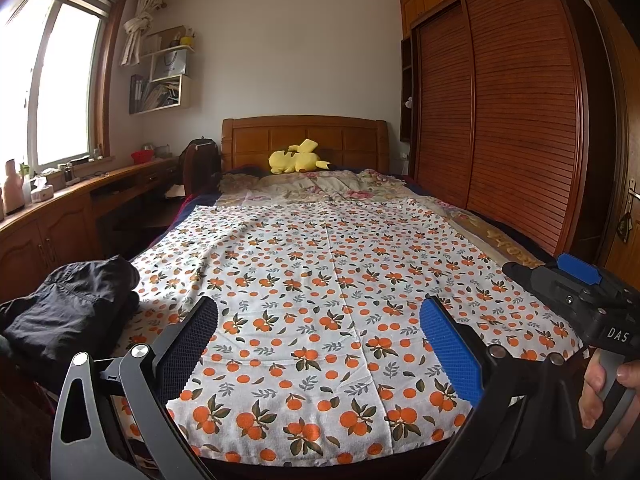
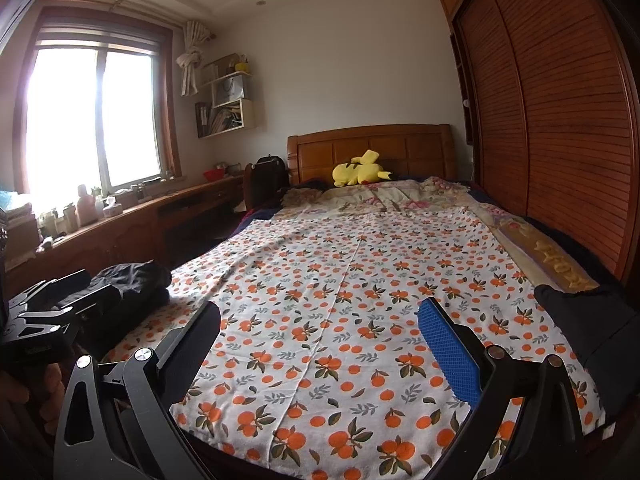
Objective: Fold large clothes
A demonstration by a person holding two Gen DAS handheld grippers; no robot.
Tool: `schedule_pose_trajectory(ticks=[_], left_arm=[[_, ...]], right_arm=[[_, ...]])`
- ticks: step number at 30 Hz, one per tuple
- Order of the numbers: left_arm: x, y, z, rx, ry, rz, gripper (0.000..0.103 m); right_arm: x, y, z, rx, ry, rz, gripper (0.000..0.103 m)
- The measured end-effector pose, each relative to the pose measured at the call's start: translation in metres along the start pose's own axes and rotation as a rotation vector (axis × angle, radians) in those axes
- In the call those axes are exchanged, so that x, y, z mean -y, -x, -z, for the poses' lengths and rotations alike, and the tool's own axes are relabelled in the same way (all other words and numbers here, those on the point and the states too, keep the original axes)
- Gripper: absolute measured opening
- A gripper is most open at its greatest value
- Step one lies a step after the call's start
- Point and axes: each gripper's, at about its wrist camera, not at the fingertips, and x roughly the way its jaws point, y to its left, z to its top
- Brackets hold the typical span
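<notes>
A dark, crumpled garment (image 1: 68,312) lies in a heap on the bed's near left corner; it also shows in the right wrist view (image 2: 132,284). A second dark garment (image 2: 588,328) lies at the bed's near right edge. My left gripper (image 1: 320,344) is open and empty, held above the foot of the bed. My right gripper (image 2: 320,344) is open and empty too; it also shows at the right in the left wrist view (image 1: 576,292). The left gripper's body (image 2: 44,320) shows beside the left heap.
The bed carries a white sheet (image 1: 320,260) printed with oranges. A yellow plush toy (image 1: 298,158) lies by the wooden headboard (image 1: 304,140). A wooden wardrobe (image 1: 500,112) runs along the right side. A long desk (image 1: 80,200) with bottles stands under the window at the left.
</notes>
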Motion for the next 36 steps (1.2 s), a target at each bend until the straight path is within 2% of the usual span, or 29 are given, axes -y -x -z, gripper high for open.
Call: schedule_pose_trajectory(ticks=[36], left_arm=[[-0.0007, 0.0004, 0.0020, 0.001, -0.006, -0.005, 0.102]], right_arm=[[0.0013, -0.0009, 0.0004, -0.001, 0.004, 0.001, 0.096]])
